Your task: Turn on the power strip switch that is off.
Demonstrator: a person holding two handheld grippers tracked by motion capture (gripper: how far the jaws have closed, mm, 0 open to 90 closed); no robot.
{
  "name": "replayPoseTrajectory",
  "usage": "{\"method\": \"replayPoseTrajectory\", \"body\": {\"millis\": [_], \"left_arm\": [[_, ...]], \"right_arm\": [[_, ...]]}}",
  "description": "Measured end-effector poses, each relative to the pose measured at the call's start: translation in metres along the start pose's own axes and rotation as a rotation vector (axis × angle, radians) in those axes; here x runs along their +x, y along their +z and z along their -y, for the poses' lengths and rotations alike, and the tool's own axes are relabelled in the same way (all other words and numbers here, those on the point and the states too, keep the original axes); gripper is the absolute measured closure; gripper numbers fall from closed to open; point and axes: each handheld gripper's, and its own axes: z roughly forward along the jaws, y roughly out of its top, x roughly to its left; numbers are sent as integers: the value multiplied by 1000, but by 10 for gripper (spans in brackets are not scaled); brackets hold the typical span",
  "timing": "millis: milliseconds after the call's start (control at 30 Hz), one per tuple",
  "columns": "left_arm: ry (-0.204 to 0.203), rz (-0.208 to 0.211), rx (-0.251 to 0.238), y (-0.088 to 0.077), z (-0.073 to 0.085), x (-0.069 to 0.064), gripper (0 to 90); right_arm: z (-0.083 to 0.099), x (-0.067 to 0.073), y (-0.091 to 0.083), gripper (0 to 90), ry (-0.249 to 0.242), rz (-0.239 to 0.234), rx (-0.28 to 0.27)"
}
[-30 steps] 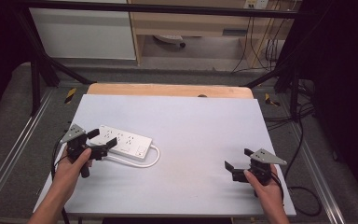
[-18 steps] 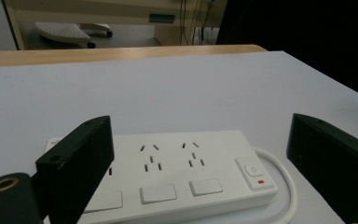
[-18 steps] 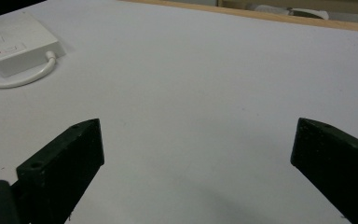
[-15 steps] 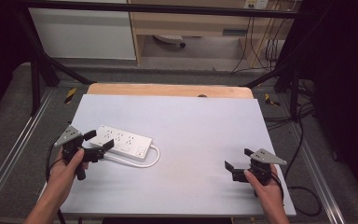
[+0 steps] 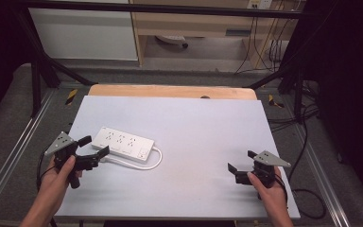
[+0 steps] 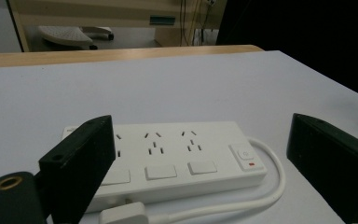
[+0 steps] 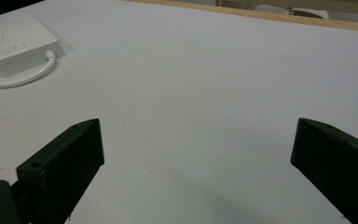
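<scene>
Where the left tongs (image 5: 94, 146) hover at the near-left part of the counter (image 5: 203, 127), their jaws stand wide apart and hold nothing — the white power strip (image 5: 123, 143) lies just ahead of them, flat on the surface. In the left gripper view the power strip (image 6: 168, 161) sits between and beyond the two black jaws, its sockets and switches facing up, with no contact that can be seen between jaws and casing. Its white cord (image 5: 144, 163) loops out from the end of the strip farthest from these tongs and curves back along the near side; the plug end (image 6: 121, 215) lies close in front of the left jaw.

The right tongs (image 5: 241, 161) rest low at the near-right part of the counter, also spread wide and empty — in the right gripper view only bare white surface lies between the jaws. The power strip (image 7: 16, 42) is well apart from them, far off to their left, with its cord (image 7: 21, 77) bending beside it.
</scene>
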Motion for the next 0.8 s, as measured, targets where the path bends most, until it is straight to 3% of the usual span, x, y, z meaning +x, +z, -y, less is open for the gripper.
{"method": "replayPoseTrajectory", "body": {"millis": [800], "left_arm": [[0,-15,-41,-40,29,9,96]], "right_arm": [[0,0,0,30,-2,1,4]]}}
